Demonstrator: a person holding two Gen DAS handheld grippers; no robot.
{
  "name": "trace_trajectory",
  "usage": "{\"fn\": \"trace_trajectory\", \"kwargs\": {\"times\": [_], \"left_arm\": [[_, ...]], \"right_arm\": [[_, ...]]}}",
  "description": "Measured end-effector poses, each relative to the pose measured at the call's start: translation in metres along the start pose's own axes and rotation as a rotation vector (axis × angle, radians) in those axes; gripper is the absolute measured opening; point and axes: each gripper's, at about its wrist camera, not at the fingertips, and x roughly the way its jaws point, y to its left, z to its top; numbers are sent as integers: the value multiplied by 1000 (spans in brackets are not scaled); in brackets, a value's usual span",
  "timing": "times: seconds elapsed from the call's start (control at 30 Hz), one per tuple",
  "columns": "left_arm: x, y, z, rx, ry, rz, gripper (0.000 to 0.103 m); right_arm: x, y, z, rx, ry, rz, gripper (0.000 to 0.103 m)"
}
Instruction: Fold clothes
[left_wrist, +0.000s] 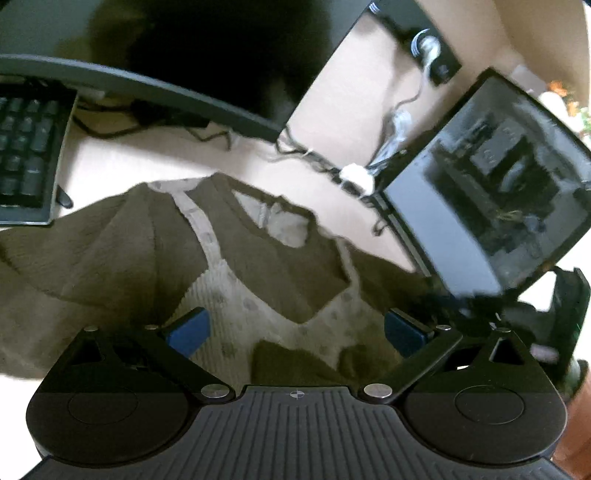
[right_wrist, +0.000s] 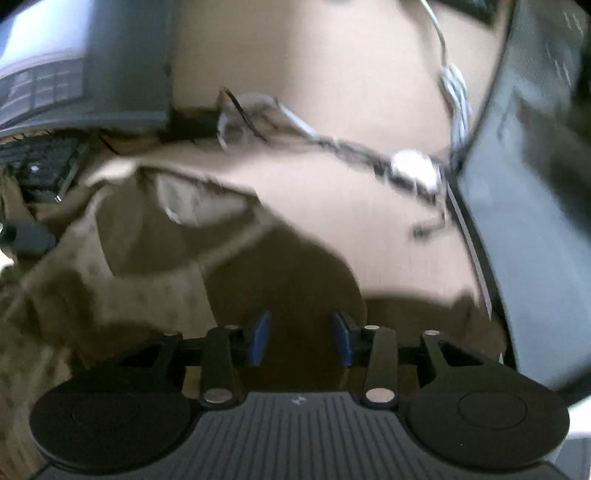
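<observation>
The olive and cream garment (left_wrist: 258, 258) lay spread on the pale desk (left_wrist: 166, 158), reaching from twelve o'clock down between the wide-open left gripper (left_wrist: 297, 328) and the narrower-open, empty right gripper (right_wrist: 301, 338).

- Left wrist view: moderately bright, soft indoor light; pale cream surface (left_wrist: 155, 162) near overexposed at the left and lower right edges.
- Glossy black tilted screen (left_wrist: 491, 199) carries a grey glare and smeared reflections.
- Large curved dark monitor (left_wrist: 207, 55) reads as almost pure black, no detail.
- Olive-brown and beige knitted garment (left_wrist: 122, 251) fairly sharp at centre, softer toward the rim.
- Right wrist view: dimmer, heavy motion blur throughout; tangled white and black cables (right_wrist: 410, 166) streaked.
- Strong fisheye bending of straight edges in both views.
</observation>
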Motion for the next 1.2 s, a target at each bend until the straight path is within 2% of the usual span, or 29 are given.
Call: {"fn": "trace_trajectory", "kwargs": {"times": [0.13, 0.27, 0.33, 0.4, 0.47, 0.57, 0.67, 0.73, 0.93, 0.97, 1.0, 1.03, 1.13, 1.2], "left_arm": [[12, 12, 3, -42, 11, 126, 103], [10, 21, 6, -70, 7, 158, 103], [8, 23, 6, -75, 8, 167, 103], [6, 25, 5, -81, 6, 165, 103], [5, 27, 6, -96, 4, 161, 103], [4, 29, 9, -143, 7, 153, 103], [1, 30, 12, -183, 12, 140, 103], [-5, 28, 13, -189, 16, 127, 103], [-36, 23, 14, -145, 6, 119, 103], [-43, 23, 14, -140, -1, 120, 103], [-49, 24, 14, -136, -9, 124, 103], [-55, 25, 14, -134, -18, 129, 103], [-73, 33, 15, -141, -51, 141, 103], [-85, 42, 16, -155, -78, 137, 103]], "right_arm": [[30, -6, 7, -18, -25, -62, 36], [57, -13, 14, -24, -50, -117, 36], [41, -28, 13, 44, -83, -73, 36], [9, -47, -2, 130, -111, -58, 39], [-9, -67, -24, 277, -96, -94, 43], [-32, -96, -56, 493, -74, -147, 43], [-26, -113, -77, 660, -61, -202, 43], [-19, -117, -82, 716, -82, -217, 43], [6, -113, -81, 702, -109, -278, 42], [8, -113, -80, 692, -115, -283, 36], [9, -114, -78, 685, -114, -271, 11], [8, -114, -74, 674, -122, -260, 4], [-18, -111, -45, 608, -217, -236, 4], [-54, -97, -12, 515, -348, -234, 3]]}}
